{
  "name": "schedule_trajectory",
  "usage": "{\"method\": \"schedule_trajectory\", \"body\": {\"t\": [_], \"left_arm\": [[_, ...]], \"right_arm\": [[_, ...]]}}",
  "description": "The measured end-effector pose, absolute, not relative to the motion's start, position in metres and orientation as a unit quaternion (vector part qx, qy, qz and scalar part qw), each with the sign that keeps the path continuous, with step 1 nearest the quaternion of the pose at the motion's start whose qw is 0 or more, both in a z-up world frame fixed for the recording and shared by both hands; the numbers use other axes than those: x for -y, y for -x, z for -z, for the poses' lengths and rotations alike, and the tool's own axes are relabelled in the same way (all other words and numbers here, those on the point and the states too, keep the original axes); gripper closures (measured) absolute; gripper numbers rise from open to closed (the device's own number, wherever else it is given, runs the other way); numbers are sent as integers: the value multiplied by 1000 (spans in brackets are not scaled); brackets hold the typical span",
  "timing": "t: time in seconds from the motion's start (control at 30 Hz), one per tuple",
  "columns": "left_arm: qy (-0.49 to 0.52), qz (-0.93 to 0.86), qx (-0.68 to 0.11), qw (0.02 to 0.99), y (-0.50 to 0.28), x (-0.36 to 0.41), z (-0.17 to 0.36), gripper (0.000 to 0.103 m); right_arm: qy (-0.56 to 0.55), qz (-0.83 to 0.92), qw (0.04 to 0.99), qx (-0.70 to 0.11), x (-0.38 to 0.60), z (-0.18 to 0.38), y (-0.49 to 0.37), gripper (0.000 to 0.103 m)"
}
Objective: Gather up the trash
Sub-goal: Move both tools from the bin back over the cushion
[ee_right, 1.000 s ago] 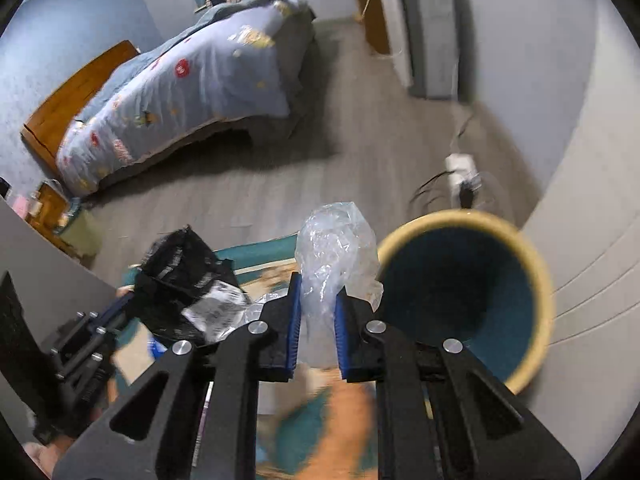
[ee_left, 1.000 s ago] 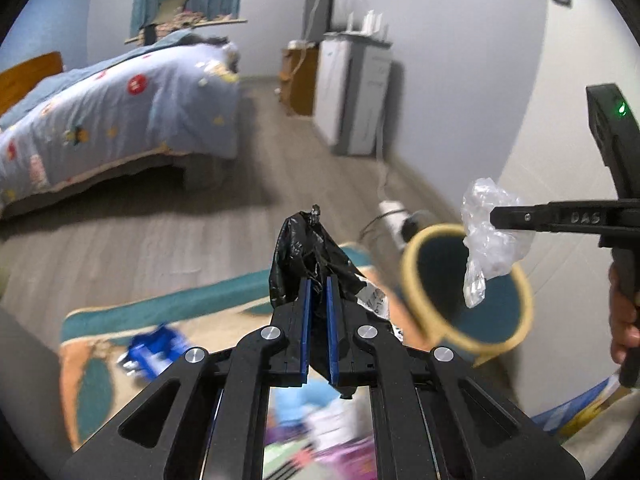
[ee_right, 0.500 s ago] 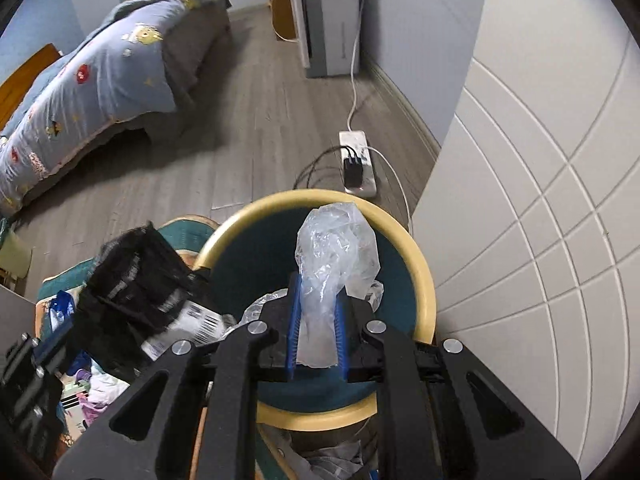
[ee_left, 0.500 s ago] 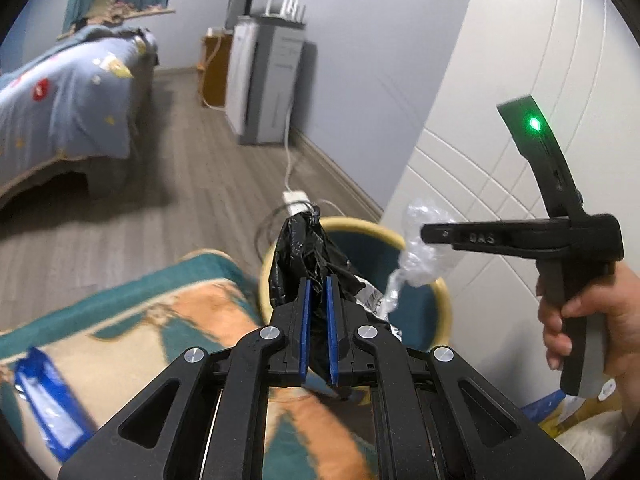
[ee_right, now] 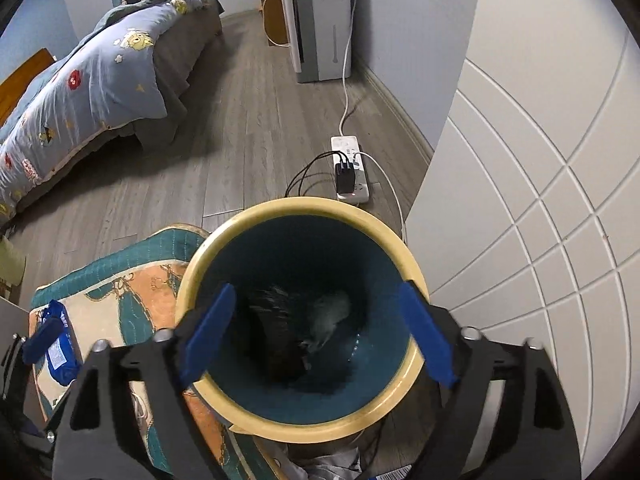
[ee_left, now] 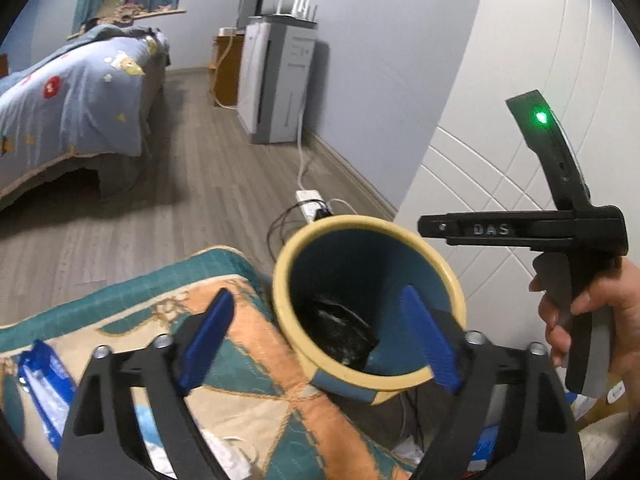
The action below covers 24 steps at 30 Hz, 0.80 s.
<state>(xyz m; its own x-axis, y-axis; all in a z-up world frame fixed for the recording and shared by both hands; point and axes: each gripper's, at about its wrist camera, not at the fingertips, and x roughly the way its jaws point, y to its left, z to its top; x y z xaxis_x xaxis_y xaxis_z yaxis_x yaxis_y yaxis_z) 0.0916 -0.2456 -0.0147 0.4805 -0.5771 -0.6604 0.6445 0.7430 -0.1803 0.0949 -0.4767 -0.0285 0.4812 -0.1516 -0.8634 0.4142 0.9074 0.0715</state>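
A round bin with a yellow rim (ee_left: 362, 222) (ee_right: 304, 205) and blue inside stands by the white wall. A black plastic bag (ee_left: 340, 330) (ee_right: 276, 334) and a clear crumpled wrapper (ee_right: 330, 312) lie at its bottom. My left gripper (ee_left: 318, 338) is open and empty above the bin's near rim. My right gripper (ee_right: 316, 332) is open and empty over the bin's mouth; it also shows in the left wrist view (ee_left: 500, 230), side on. A blue packet (ee_left: 44, 384) (ee_right: 54, 342) lies on the patterned quilt (ee_left: 248, 364) to the left.
A power strip (ee_right: 350, 168) with cables lies on the wood floor behind the bin. A bed (ee_left: 68, 92) stands far left, a white appliance (ee_left: 278, 80) against the far wall. The white panelled wall (ee_right: 540, 200) is close on the right. Papers lie below the bin.
Both grippers have opened over the bin. The black bag and the clear wrapper dropped from them and now lie inside the bin.
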Motion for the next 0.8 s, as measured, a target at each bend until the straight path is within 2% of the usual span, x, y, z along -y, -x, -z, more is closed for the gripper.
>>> {"method": "schedule_trajectory", "body": {"t": [0.03,0.07,0.5,0.8], "left_arm": [[-50,347,-364,863,-90,242,13,10],[-55,336,-362,868,-90,238,11,10],[-75,215,-357,906,-97,121,-50,5],[-41,121,-371,920,-97,27,-39,5]], "right_arm": [[-134,166,851,-479,474,26,-95,6],[-131,164,854,-476,471,24,-95,6],[-120,97,880,-449,400,-6,-114,6],[-85,24,886,-455,318,-2,-123,6]]}}
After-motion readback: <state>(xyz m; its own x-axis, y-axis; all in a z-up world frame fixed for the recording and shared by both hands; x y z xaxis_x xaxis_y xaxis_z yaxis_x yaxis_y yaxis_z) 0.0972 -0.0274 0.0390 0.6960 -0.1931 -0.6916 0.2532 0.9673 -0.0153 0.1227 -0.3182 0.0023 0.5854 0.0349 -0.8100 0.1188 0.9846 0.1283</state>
